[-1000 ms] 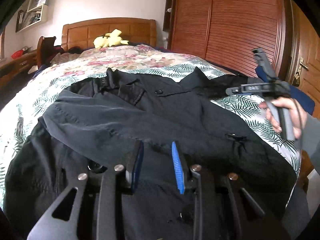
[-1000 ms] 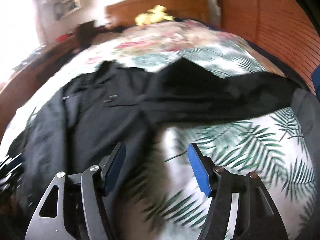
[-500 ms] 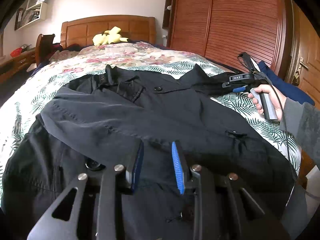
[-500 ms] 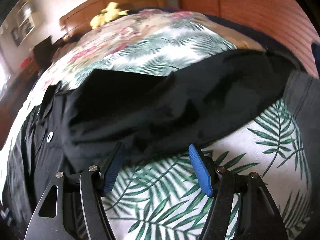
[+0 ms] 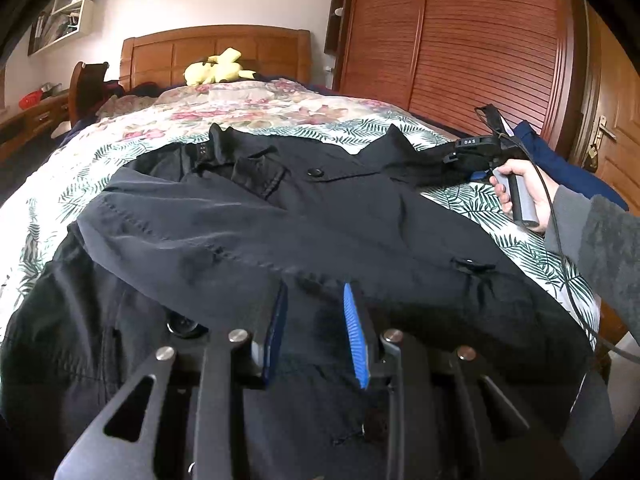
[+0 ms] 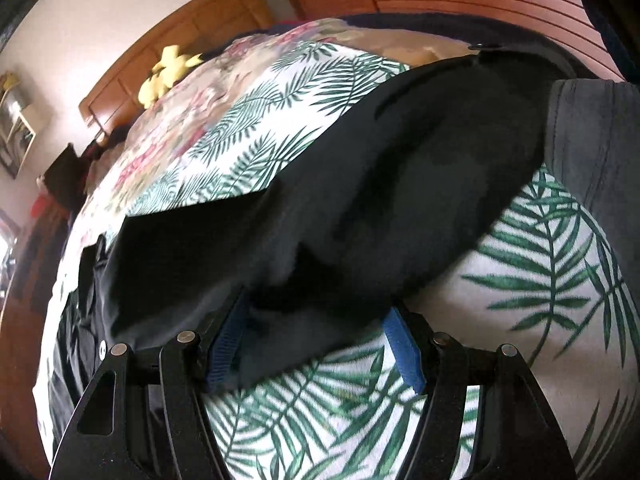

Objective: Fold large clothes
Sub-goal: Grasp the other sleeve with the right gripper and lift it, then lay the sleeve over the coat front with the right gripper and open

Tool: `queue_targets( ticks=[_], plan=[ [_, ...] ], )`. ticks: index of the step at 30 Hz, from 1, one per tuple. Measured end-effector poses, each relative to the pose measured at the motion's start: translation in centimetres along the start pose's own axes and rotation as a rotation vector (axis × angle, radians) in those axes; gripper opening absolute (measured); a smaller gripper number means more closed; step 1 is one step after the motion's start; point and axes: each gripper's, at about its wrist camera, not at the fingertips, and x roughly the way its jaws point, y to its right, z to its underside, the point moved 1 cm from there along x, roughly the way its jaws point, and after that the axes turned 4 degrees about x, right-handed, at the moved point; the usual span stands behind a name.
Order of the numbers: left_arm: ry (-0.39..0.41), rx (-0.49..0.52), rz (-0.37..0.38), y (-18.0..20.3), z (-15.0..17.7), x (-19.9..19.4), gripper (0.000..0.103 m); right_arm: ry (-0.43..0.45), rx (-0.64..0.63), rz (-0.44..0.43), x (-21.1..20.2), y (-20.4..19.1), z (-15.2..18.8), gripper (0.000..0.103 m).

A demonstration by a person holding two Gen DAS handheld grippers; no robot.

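Note:
A large black jacket [image 5: 304,220] lies spread on the bed, one sleeve folded across its chest. My left gripper [image 5: 316,320] hovers over the jacket's lower front, jaws a little apart, holding nothing. My right gripper [image 6: 316,344] is open, its blue pads on either side of the edge of the other black sleeve [image 6: 360,200], which stretches out to the right over the leaf-print cover. In the left wrist view the right gripper [image 5: 472,152] sits at that sleeve, held by a hand.
The bed has a leaf and flower print cover [image 5: 248,108], a wooden headboard [image 5: 216,48] and a yellow plush toy [image 5: 216,70]. A wooden wardrobe [image 5: 460,40] stands on the right. A dark blue cloth [image 5: 560,160] lies at the bed's right edge.
My right gripper has moved forward and down to the outstretched sleeve, and its open pads now straddle the fabric edge. My left gripper has stayed put.

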Motion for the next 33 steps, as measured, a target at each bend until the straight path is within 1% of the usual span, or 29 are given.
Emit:
queue_targets(
  ticks=[1,2,3,4,5,6,9,11,14,16,18,22,25,27,30,33],
  plan=[
    [-0.001,0.001,0.000,0.1,0.0,0.0,0.027,0.000,-0.008,0.009,0.1,-0.2,-0.2,0.068],
    [-0.002,0.002,0.000,0.1,0.0,-0.1,0.027,0.009,-0.026,0.019,0.1,-0.6,-0.3,0.061],
    [-0.002,0.003,0.000,0.1,0.0,-0.1,0.027,0.012,-0.045,0.027,0.3,-0.8,-0.5,0.040],
    [-0.002,0.003,0.000,0.1,0.0,-0.1,0.027,0.013,-0.069,0.040,0.2,-1.2,-0.5,0.029],
    [-0.001,0.003,0.000,0.1,0.0,-0.1,0.027,0.020,-0.089,0.045,0.1,-1.6,-0.5,0.013],
    [0.001,0.003,0.002,0.1,0.0,-0.1,0.027,0.037,-0.121,0.040,-0.4,-2.2,-0.4,0.009],
    [0.001,0.003,0.000,0.1,0.0,-0.1,0.027,0.090,-0.213,0.004,-2.6,-4.7,0.1,0.006],
    [0.006,0.003,-0.002,0.1,0.0,-0.2,0.027,0.123,-0.299,-0.046,-4.9,-7.3,0.9,0.006],
    [0.014,0.002,-0.005,0.1,-0.1,-0.6,0.027,0.155,-0.421,-0.091,-7.9,-11.1,2.6,0.006],
    [0.016,0.002,-0.007,0.0,-0.1,-0.7,0.027,0.159,-0.489,-0.166,-10.1,-13.4,4.2,0.006],
    [0.019,0.002,-0.009,0.0,-0.1,-0.9,0.027,0.167,-0.574,-0.203,-12.1,-16.1,6.4,0.006],
    [0.024,0.002,-0.014,0.0,-0.1,-1.3,0.027,0.118,-0.687,-0.271,-14.1,-19.8,11.1,0.006],
    [0.030,0.003,-0.014,-0.1,-0.1,-1.7,0.027,0.057,-0.743,-0.266,-14.3,-21.3,14.6,0.006],
    [0.029,0.004,-0.016,-0.1,-0.1,-1.8,0.027,0.018,-0.759,-0.217,-13.7,-21.5,16.7,0.006],
    [0.031,0.003,-0.012,-0.2,-0.1,-2.0,0.027,-0.045,-0.755,-0.186,-13.1,-20.9,19.1,0.006],
    [0.037,0.005,-0.011,-0.3,-0.2,-2.3,0.027,-0.058,-0.773,-0.141,-13.2,-19.8,20.6,0.006]
  ],
)
